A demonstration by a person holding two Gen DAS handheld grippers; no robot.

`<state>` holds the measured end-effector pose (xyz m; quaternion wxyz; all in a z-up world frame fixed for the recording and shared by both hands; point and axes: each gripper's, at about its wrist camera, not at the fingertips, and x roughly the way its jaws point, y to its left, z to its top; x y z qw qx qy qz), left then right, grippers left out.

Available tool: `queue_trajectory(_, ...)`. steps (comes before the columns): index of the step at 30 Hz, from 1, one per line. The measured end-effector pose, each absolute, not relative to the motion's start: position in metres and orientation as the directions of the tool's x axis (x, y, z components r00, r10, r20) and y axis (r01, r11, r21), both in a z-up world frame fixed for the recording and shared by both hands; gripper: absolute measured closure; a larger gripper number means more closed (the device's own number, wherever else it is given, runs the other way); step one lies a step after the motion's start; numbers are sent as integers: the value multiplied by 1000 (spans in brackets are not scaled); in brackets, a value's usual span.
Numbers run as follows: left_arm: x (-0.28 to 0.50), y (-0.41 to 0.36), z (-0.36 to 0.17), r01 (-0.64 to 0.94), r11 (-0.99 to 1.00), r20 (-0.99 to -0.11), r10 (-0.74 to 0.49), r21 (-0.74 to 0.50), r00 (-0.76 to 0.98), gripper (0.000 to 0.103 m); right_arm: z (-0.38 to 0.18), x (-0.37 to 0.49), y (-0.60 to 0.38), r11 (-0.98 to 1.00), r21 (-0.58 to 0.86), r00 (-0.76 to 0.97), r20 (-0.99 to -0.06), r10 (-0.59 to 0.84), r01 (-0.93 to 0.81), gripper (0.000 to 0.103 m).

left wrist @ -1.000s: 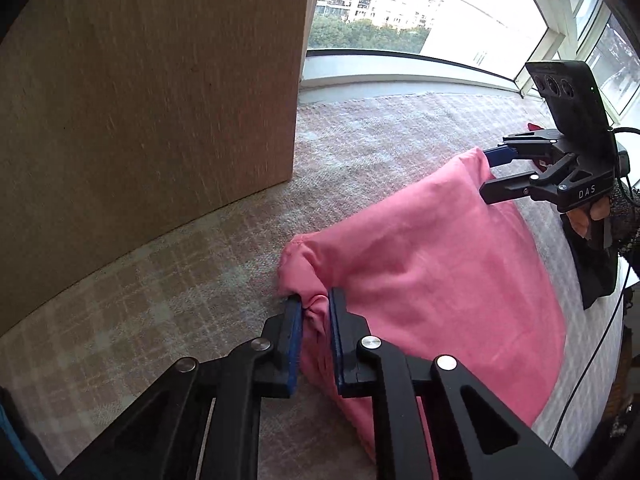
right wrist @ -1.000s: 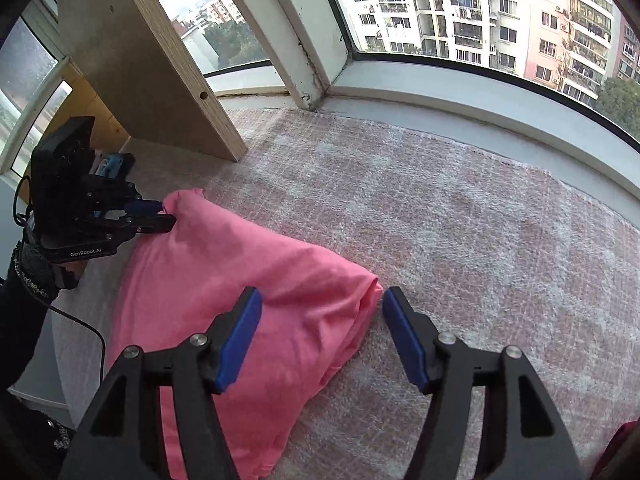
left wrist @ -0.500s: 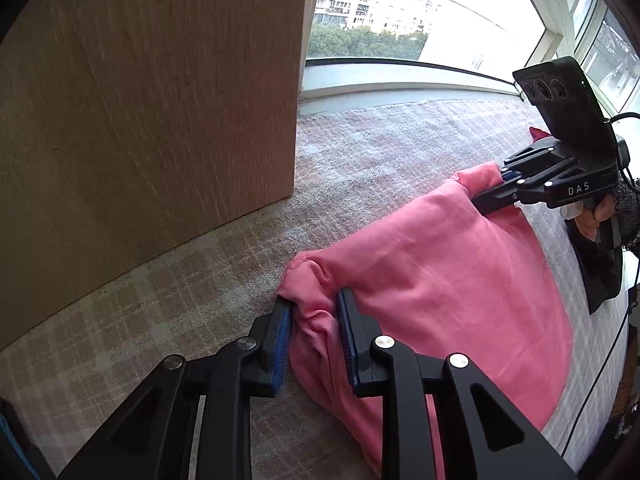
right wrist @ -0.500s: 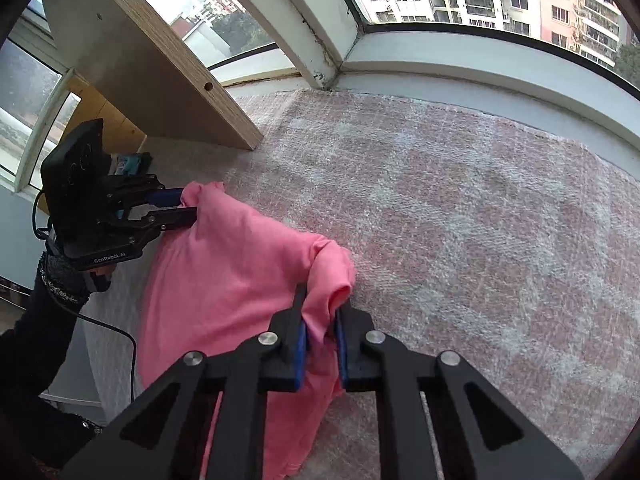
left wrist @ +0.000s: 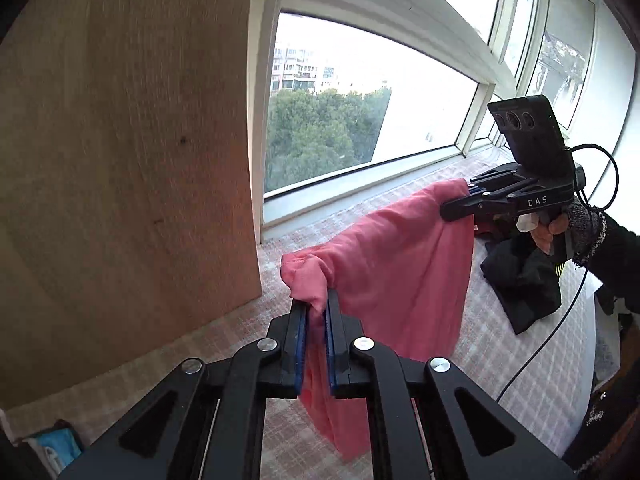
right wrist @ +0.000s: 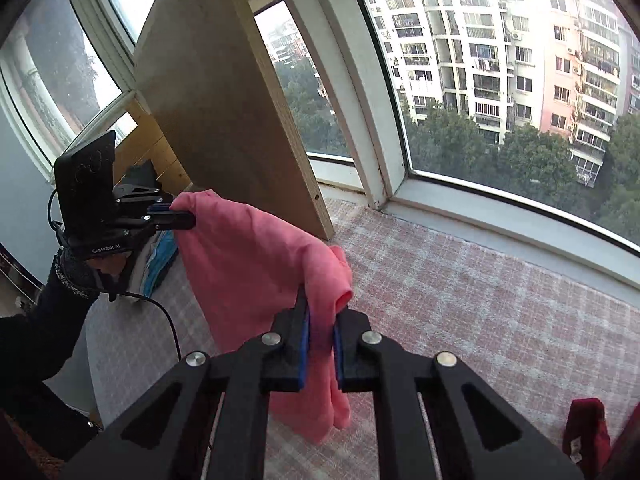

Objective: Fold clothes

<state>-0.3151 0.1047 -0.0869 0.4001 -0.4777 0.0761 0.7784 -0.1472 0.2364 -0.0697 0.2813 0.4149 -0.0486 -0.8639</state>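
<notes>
Pink cloth (left wrist: 394,256) hangs in the air between our two tools, above the checked cover (right wrist: 460,300) (by the window), the left gripper (left wrist: 316,316) clamped on one bunched corner and the right gripper (right wrist: 320,320) pinching the opposite corner, with the fabric sagging between them.

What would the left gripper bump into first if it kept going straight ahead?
Beyond the pink garment it already clamps, the left gripper points at the window wall, probably meeting the white sill beside the wooden panel first; depth is hard to judge.
</notes>
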Motion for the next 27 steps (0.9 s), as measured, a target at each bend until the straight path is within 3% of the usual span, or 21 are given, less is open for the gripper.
queue_trajectory(2, -286, 102, -98, -705, -657, -822, 537, -269, -187, 96, -50, -108, 232, -844, 260, -532, -680, -505, 469, 94)
queue_trajectory(4, -256, 99, -108, -713, -645, -839, 523, -274, -151, 96, -67, -72, 227, -853, 260, -499, -719, -484, 453, 94)
queue_trajectory(9, -182, 93, -135, -733, -615, -874, 482, -289, -59, 90, -200, 1, 206, -891, 297, -205, -902, -379, 342, 86)
queue_trajectory(11, -153, 90, -145, -740, -603, -886, 463, -296, -23, 93, -220, 28, 205, -906, 274, -173, -924, -341, 324, 86)
queue_trajectory(15, -125, 79, -141, -688, -603, -830, 558, -405, 0, 91, -182, 60, 220, -893, 354, -297, -852, -431, 279, 86)
queue_trajectory(21, -146, 122, -125, -719, -629, -786, 587, -295, -191, 89, -164, 33, 207, -887, 357, -395, -800, -452, 293, 85)
queue_trajectory(27, -164, 181, -171, -757, -610, -845, 514, -237, -150, 87, -210, -1, 200, -897, 370, -288, -855, -430, 242, 86)
